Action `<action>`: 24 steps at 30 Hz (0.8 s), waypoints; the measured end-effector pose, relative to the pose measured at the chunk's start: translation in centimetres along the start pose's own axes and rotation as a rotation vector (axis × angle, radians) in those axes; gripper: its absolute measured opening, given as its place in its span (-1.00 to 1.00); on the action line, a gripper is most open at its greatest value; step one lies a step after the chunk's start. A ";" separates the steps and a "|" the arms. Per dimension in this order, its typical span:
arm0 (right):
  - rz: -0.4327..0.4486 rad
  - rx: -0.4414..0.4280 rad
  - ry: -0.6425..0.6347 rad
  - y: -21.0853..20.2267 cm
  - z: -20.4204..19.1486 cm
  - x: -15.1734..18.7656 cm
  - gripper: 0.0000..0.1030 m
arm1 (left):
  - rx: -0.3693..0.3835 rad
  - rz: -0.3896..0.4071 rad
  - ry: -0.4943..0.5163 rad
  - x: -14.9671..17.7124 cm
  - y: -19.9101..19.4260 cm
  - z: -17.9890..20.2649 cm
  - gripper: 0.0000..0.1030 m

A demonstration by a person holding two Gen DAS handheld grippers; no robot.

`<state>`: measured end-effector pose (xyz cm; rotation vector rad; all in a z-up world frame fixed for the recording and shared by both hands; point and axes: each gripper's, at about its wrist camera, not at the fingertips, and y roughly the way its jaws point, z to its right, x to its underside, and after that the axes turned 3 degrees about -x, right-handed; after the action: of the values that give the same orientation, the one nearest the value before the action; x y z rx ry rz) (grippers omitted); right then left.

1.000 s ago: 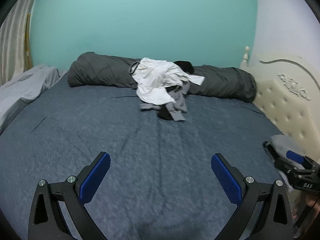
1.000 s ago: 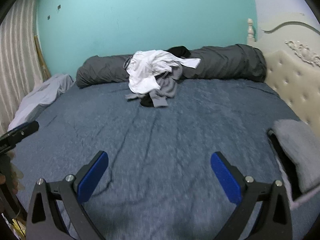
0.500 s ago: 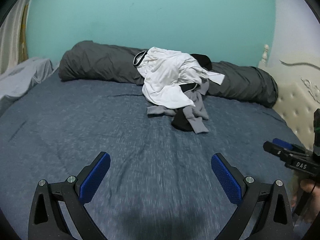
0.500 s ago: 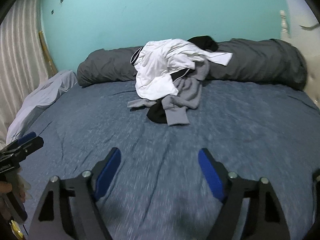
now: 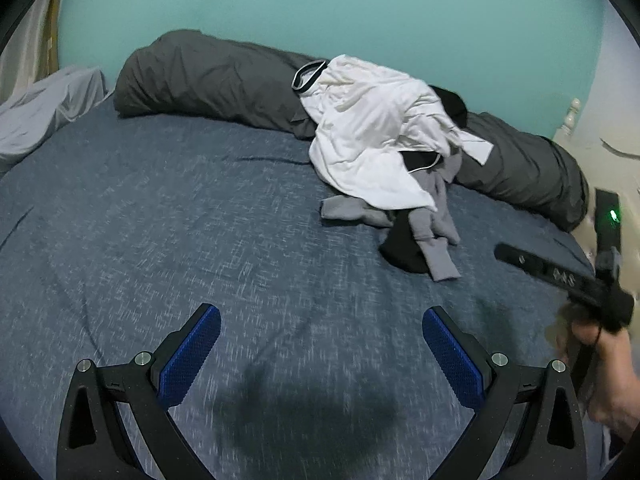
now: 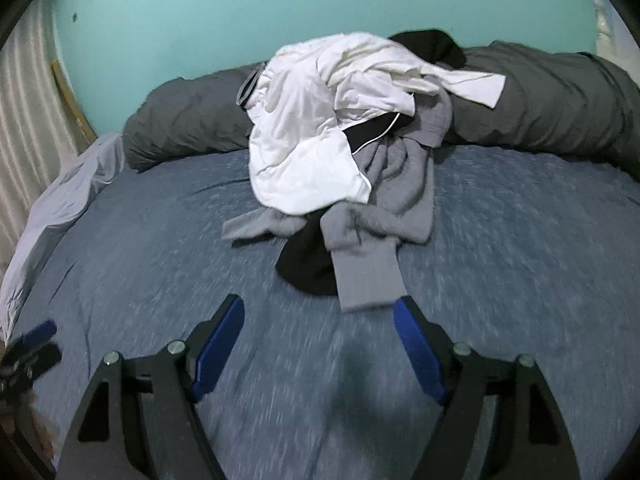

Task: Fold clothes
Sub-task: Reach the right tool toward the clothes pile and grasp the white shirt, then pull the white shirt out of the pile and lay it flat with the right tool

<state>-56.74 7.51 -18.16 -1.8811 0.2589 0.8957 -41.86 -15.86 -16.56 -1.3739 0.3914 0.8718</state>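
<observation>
Left tool: blue-padded fingers spread wide, nothing between them, poised above the bed. Right tool: fingers likewise spread, somewhat narrower, empty; its right pad sat just at the cuff end of a grey sleeve, contact uncertain because of blur. The right tool also showed at the right edge of the left wrist view, gripped by a hand, a green light on its body.

Surface: bed covered in a blue heathered sheet, faintly creased, with soft shadows of the tools close in front.

Middle distance: the clothes pile, unfolded, lying on the sheet and leaning back against the bolster. A white garment lay on top with a dark-trimmed collar; a grey sweatshirt beneath it trailed a sleeve toward the tools; a black garment poked out at the front under that sleeve, and more black showed at the top of the heap.

Farther: a long dark grey rolled duvet or bolster ran across the bed's far edge. A pale grey sheet was bunched at the left side.

Beyond: a teal wall, a striped curtain at left, and a cream headboard post at right.
</observation>
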 end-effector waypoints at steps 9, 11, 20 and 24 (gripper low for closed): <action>-0.044 0.035 0.017 8.9 1.9 -7.0 -0.13 | 0.020 -0.061 -0.066 -3.5 5.6 -2.6 0.99; -0.058 0.042 0.032 10.9 2.5 -7.8 -0.14 | 0.026 -0.067 -0.074 -3.8 6.4 -3.1 0.99; -0.095 0.057 0.113 17.7 5.1 -8.9 -0.50 | 0.048 -0.065 -0.062 -2.6 8.6 -4.5 0.99; -0.055 0.061 0.039 17.0 4.0 -8.9 -0.78 | 0.045 -0.075 -0.058 -1.3 8.4 -4.8 0.99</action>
<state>-73.96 0.93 -24.89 -1.8415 0.2539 0.8062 -47.71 -21.23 -22.33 -1.3108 0.3117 0.8342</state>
